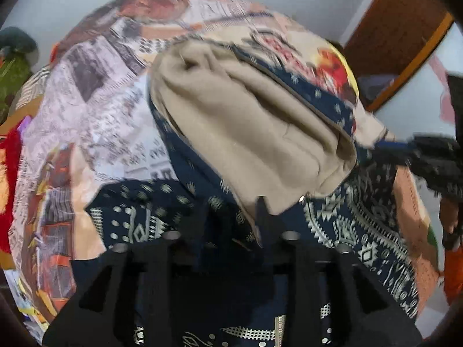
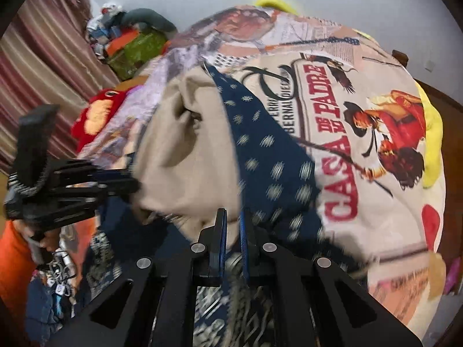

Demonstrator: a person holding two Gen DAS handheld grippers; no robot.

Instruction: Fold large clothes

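Garment under work: a large navy-blue fabric piece with white geometric print and a plain beige lining [image 2: 260,156], bunched and partly turned inside out, filling the middle and lower part of both views. It lies on a bedspread printed with poster and newspaper graphics [image 2: 361,133], red lettering at the right of the right wrist view. Right gripper [image 2: 233,231], black with blue-edged pads, sits at lower centre of its view; its fingers are pressed together, with the navy cloth running down between them, pinched. Left gripper [image 1: 231,217] shows in its own view at lower centre, heavily blurred; its dark fingers stand partly apart over the navy cloth just below the beige fold, and whether the pads press any fabric cannot be told. The same tool appears at the left edge of the right wrist view, held by a hand beside an orange sleeve [image 2: 14,260]. Beige lining [image 1: 246,121] forms a rumpled mound at centre of the left wrist view. A heap of mixed clothes with a green item [image 2: 136,49] sits at upper left, before a striped maroon curtain [image 2: 49,57]. Brown wooden door [image 1: 399,37] at upper right of the left view.
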